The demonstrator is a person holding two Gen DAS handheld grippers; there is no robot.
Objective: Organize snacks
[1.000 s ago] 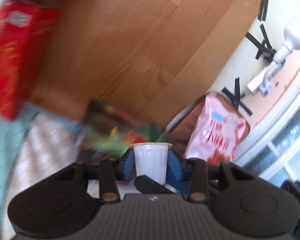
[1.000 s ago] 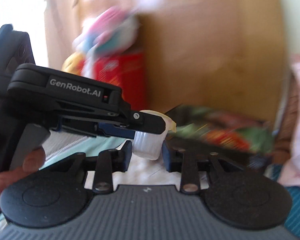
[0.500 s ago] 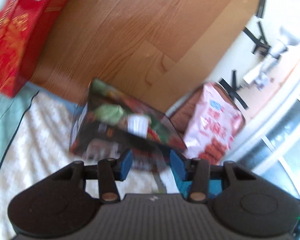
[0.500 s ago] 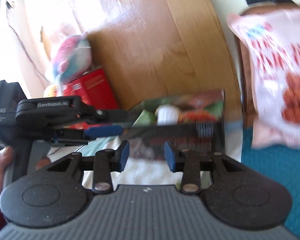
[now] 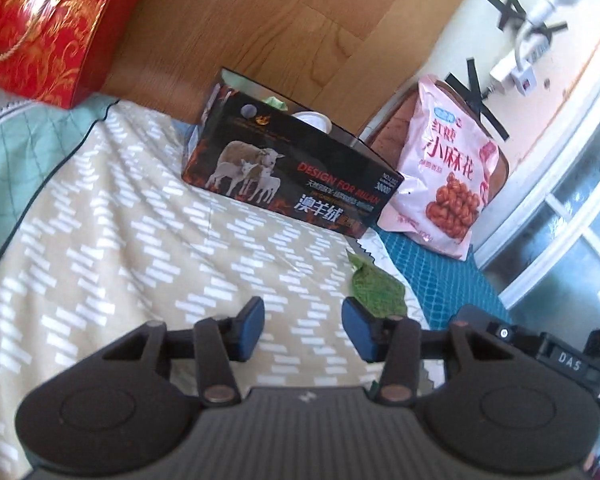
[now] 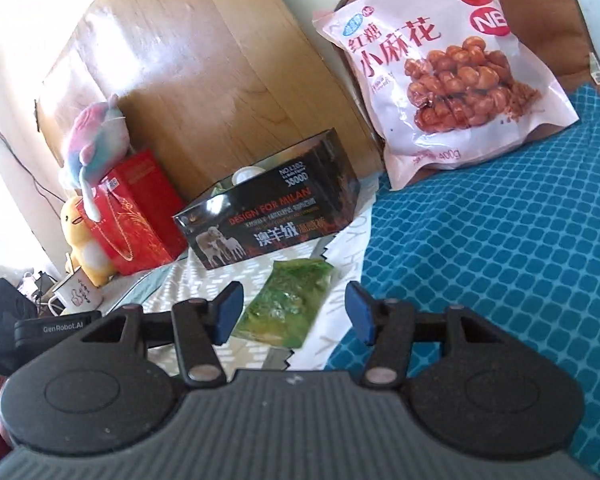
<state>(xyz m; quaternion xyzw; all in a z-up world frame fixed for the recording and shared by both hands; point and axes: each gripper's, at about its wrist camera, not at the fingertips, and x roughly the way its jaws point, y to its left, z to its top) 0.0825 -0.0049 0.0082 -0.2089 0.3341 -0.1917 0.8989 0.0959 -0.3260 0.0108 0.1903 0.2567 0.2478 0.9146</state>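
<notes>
Both grippers hang low over the bed with nothing in them. The left gripper (image 5: 303, 330) has its blue pads apart above the beige patterned blanket (image 5: 100, 240), empty. The right gripper (image 6: 292, 312) has just been opening its jaws; they stand wide, and a green snack packet (image 6: 286, 304) lies flat on the blanket beyond and between them, not touched by either pad. Farther back stands an open black box (image 5: 288, 176) printed with sheep, set against the wooden headboard (image 5: 260, 20). A small white cup (image 5: 312, 120) sits inside it, with something green beside it that is too hidden to name. Just right of the box, a pink bag of fried dough twists (image 6: 440, 64) leans on a brown cushion (image 6: 556, 28). To the left stands a red gift bag (image 6: 136, 216), with plush toys (image 6: 92, 148) against it.
</notes>
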